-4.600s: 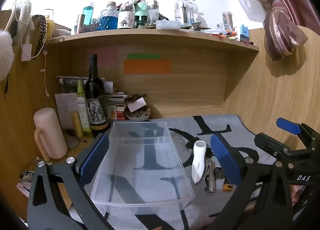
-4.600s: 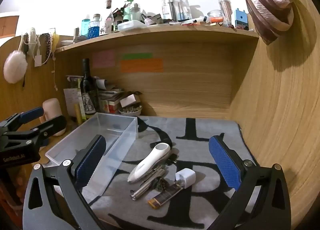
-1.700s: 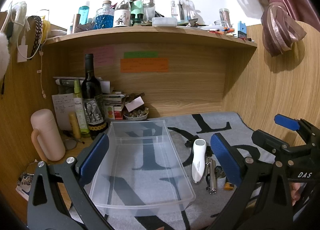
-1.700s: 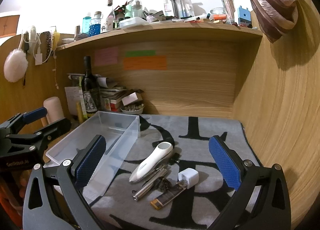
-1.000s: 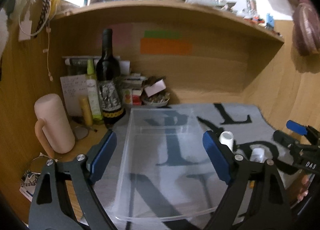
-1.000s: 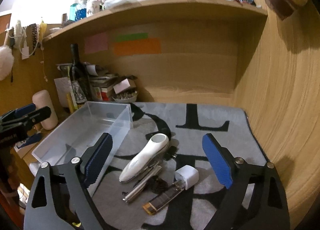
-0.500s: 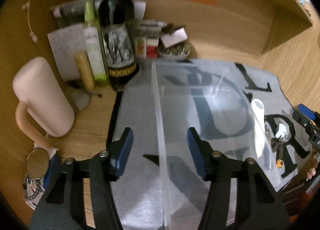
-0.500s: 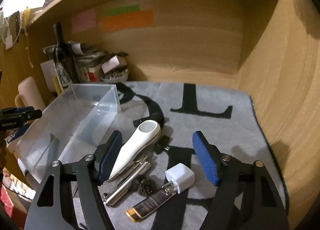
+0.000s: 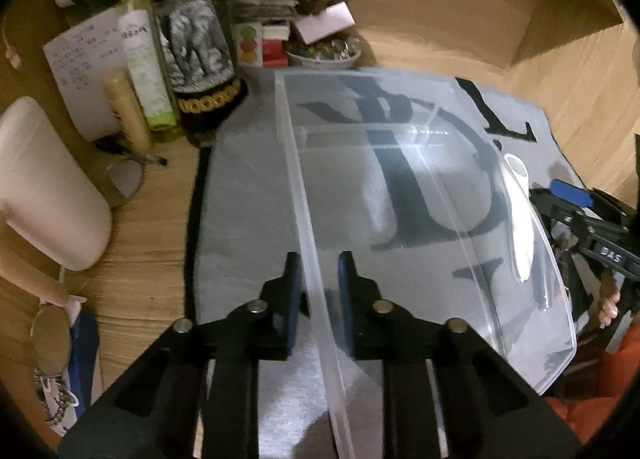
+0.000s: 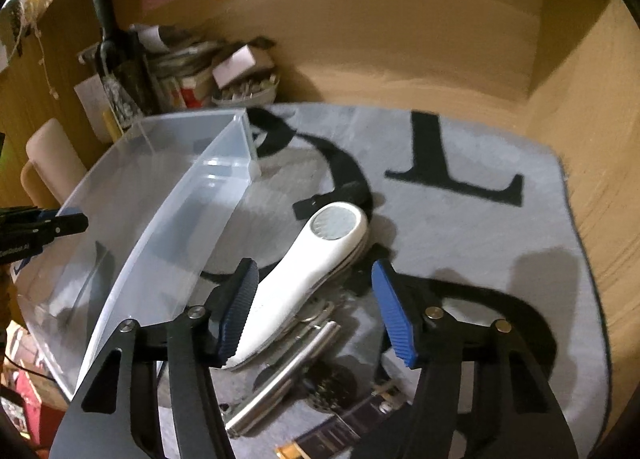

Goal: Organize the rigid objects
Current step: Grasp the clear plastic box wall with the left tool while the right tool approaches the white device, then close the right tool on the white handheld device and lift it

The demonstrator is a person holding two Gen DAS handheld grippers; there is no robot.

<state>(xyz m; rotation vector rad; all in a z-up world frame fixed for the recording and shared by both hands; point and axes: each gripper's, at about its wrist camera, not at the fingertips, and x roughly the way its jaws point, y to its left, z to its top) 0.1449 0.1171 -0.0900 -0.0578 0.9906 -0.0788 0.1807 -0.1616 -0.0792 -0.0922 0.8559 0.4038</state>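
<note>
Left gripper [image 9: 318, 279] jaws clamped on bin [image 9: 520, 299] wall; right gripper [image 10: 316, 309] jaws closing, unclamped, around white tool [image 10: 308, 279]; centre before squeezing.

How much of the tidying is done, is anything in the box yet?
Nothing is in the clear box yet. The left gripper is pinching the box's side wall. The right gripper has been closing around the white gadget, not squeezing it yet. The metal tool is waiting too.
</note>
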